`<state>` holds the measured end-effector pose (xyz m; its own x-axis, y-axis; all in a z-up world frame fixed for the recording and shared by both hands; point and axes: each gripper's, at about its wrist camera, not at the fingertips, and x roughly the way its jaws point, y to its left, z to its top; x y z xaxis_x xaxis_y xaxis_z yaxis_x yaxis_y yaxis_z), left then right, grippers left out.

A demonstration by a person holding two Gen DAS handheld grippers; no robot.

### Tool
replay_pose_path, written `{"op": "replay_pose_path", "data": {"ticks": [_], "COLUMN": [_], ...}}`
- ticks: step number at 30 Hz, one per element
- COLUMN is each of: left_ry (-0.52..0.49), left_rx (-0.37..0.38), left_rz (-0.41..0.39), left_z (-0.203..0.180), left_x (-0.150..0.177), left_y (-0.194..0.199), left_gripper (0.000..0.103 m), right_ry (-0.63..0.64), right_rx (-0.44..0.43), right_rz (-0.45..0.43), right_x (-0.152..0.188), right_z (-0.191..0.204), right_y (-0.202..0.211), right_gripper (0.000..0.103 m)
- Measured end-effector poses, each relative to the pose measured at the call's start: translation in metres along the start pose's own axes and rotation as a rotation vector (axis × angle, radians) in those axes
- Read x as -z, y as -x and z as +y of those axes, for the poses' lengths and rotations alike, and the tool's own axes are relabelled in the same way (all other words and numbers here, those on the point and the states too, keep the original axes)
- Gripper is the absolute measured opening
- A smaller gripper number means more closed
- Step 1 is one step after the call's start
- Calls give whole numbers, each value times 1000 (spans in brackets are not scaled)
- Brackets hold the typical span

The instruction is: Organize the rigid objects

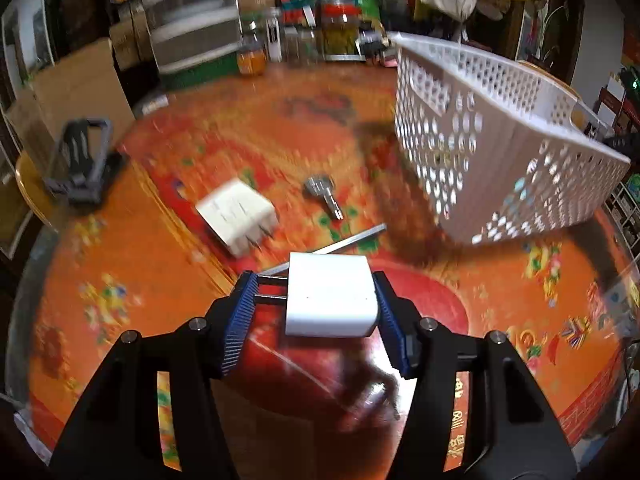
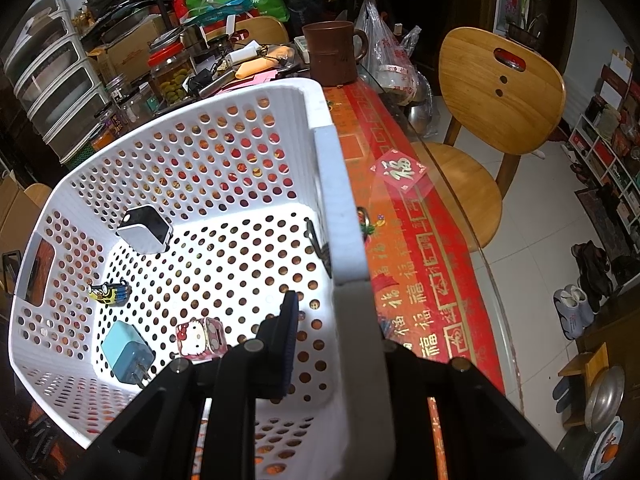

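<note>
My left gripper (image 1: 314,286) is shut on a white plug charger (image 1: 330,300), its prongs against the left pad and its back against the right pad, low over the red tablecloth. Beyond it lie a second white charger (image 1: 236,214), a small metal bolt (image 1: 322,194) and a thin metal strip (image 1: 352,240). The white perforated basket (image 1: 520,120) hangs tilted at the right. My right gripper (image 2: 340,320) is shut on the basket's side wall (image 2: 340,200), one finger (image 2: 286,344) inside. Inside lie a black-and-white charger (image 2: 146,230), a yellow figure (image 2: 110,293), a light blue charger (image 2: 126,354) and a pink cartoon box (image 2: 200,340).
A grey phone stand (image 1: 82,160) sits at the table's left edge beside cardboard (image 1: 80,92). Jars (image 1: 340,32) and plastic drawers (image 1: 192,20) crowd the far side. A brown mug (image 2: 332,54) stands behind the basket, and a wooden chair (image 2: 500,96) stands off the table's glass edge.
</note>
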<state>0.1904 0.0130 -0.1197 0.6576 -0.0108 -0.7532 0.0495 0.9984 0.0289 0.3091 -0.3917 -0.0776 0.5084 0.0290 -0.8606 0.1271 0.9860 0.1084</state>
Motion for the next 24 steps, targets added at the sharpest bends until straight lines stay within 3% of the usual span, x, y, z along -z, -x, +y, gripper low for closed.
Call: {"op": "replay_pose_path", "data": {"ticks": [6, 15, 24], "left_ry": [3, -5, -132], "left_rx": [-30, -60, 2], "left_rz": [-53, -155, -147], "left_z": [17, 24, -39], "left_x": [-30, -132, -185], "left_y": [22, 49, 43], "left_gripper": [55, 55, 55], "right_ry": [0, 0, 0], "right_rx": [0, 0, 0], "right_rz": [0, 0, 0], "right_x": [0, 0, 0], "right_z": [0, 0, 0], "right_y": [0, 0, 0], "right_gripper": [21, 21, 21]}}
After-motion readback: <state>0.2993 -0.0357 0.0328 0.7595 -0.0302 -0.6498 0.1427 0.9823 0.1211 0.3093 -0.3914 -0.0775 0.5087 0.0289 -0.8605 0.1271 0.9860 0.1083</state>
